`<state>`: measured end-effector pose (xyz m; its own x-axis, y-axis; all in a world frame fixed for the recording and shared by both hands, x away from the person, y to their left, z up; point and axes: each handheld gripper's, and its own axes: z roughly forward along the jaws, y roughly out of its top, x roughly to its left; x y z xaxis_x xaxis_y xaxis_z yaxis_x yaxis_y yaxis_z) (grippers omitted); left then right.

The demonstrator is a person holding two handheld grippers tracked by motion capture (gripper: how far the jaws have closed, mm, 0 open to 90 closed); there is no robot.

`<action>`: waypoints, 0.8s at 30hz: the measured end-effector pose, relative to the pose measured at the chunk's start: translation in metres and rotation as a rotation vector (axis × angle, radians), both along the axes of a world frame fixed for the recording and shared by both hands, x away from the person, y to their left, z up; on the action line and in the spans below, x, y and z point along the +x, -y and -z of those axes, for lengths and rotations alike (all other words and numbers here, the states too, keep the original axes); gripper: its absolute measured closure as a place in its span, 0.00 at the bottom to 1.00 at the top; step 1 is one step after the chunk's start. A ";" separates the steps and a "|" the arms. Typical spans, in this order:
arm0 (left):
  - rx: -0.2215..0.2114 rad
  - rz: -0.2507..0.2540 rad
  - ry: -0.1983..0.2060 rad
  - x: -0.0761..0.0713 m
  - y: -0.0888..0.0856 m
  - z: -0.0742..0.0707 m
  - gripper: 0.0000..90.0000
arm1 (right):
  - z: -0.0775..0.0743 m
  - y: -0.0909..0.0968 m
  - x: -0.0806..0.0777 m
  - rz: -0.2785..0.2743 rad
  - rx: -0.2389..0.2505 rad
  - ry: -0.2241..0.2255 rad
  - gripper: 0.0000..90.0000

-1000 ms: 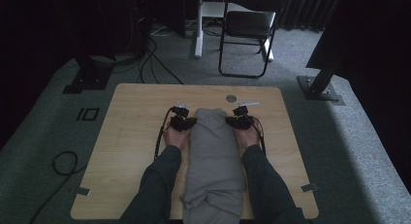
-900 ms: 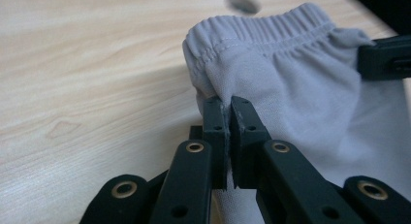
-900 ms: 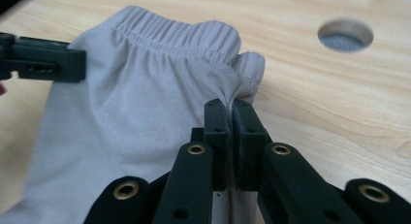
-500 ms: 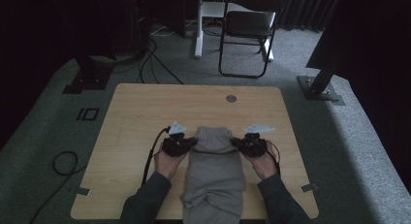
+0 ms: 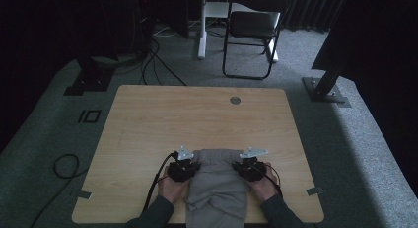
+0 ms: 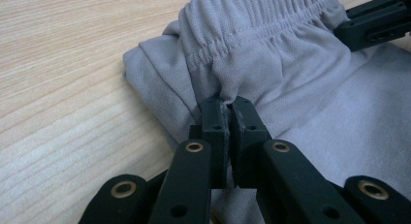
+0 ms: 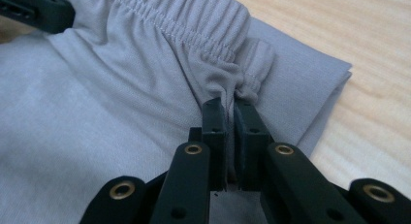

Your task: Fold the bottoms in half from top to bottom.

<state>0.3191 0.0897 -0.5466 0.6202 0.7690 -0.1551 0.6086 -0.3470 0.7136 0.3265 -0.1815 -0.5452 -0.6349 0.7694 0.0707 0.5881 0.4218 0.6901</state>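
Grey trousers (image 5: 217, 188) lie on the wooden worktop (image 5: 162, 124) near its front edge, midway along it, elastic waistband end pointing away from the person and the rest running back over the near edge. Left gripper (image 5: 183, 170) sits at the waistband's left corner, right gripper (image 5: 251, 169) at its right corner — one on each side of the cloth, level with each other. In the left gripper view the fingers (image 6: 213, 122) are pressed nearly together with a pinch of the gathered waistband cloth (image 6: 252, 44) caught between them; folded layers of fabric lie flat on the wood beside them. The right gripper view gives the same picture: fingers (image 7: 214, 120) clamped on a bunched fold just below the elastic (image 7: 194, 25), the fabric edge lying on the worktop beyond. The other gripper's black tip shows at the far corner of each gripper view. A folding chair (image 5: 251, 30) stands on the carpet beyond the worktop — well apart.
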 end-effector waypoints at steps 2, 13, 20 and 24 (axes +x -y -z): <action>0.007 -0.007 0.018 0.003 0.001 0.001 0.96 | 0.000 -0.003 0.005 0.002 -0.021 0.019 0.94; 0.036 -0.067 0.058 0.034 0.000 0.002 0.96 | 0.001 -0.011 0.044 0.023 -0.023 0.041 0.94; 0.075 -0.102 0.077 0.059 0.001 0.000 0.96 | 0.001 -0.018 0.075 0.041 -0.032 0.047 0.93; 0.092 -0.121 0.089 0.076 0.003 0.000 0.96 | 0.001 -0.021 0.091 0.052 -0.039 0.052 0.93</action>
